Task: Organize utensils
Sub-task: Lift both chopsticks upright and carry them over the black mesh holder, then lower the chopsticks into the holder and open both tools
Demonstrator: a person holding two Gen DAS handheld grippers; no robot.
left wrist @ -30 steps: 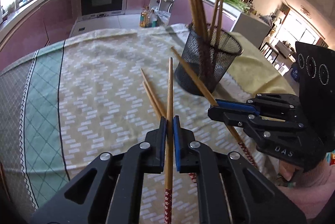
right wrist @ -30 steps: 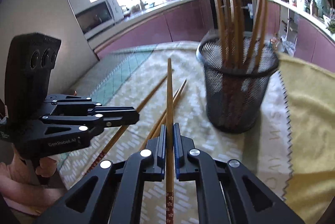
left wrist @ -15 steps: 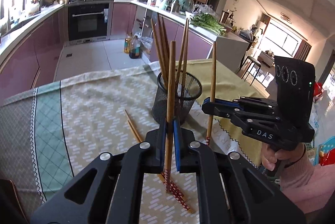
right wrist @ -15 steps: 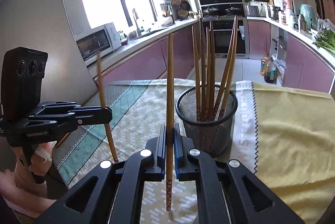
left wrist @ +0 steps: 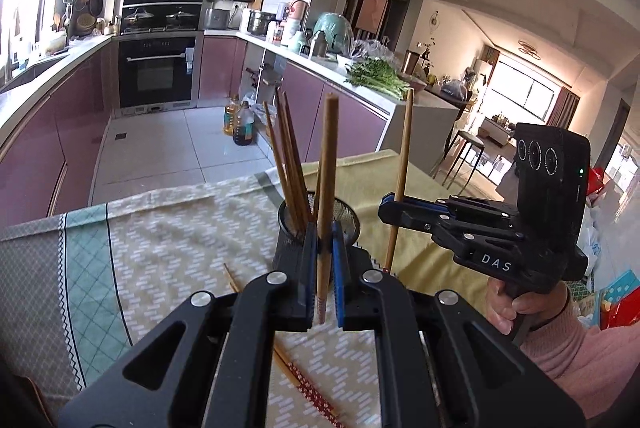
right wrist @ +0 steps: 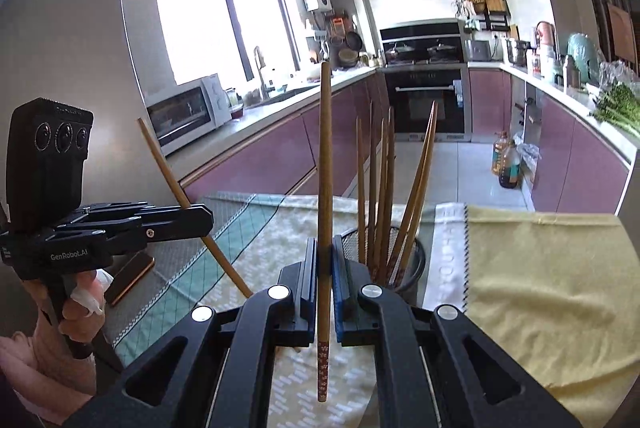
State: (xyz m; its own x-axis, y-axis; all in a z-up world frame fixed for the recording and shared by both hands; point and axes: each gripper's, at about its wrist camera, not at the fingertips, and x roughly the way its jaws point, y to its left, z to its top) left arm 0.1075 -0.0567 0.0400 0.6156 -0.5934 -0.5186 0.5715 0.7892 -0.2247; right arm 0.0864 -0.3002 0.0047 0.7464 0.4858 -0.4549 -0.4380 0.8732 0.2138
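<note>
- Mesh holder (left wrist: 348,218), frame centre, stands on the tablecloth (left wrist: 168,248) just beyond both tips, mouth up.
- Left gripper (left wrist: 326,268) clamped on left chopstick (left wrist: 328,163), near-upright, patterned end down.
- Right gripper (right wrist: 326,268) clamped likewise on right chopstick (right wrist: 325,163); holder just right of it, looks nearer.

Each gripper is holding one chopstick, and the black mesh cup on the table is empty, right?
Not quite. The black mesh cup already holds several chopsticks, as the right wrist view shows. Yes, the left gripper and the right gripper each hold one chopstick.

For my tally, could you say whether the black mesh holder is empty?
Not empty: the black mesh holder has several wooden chopsticks standing inside it.
</note>
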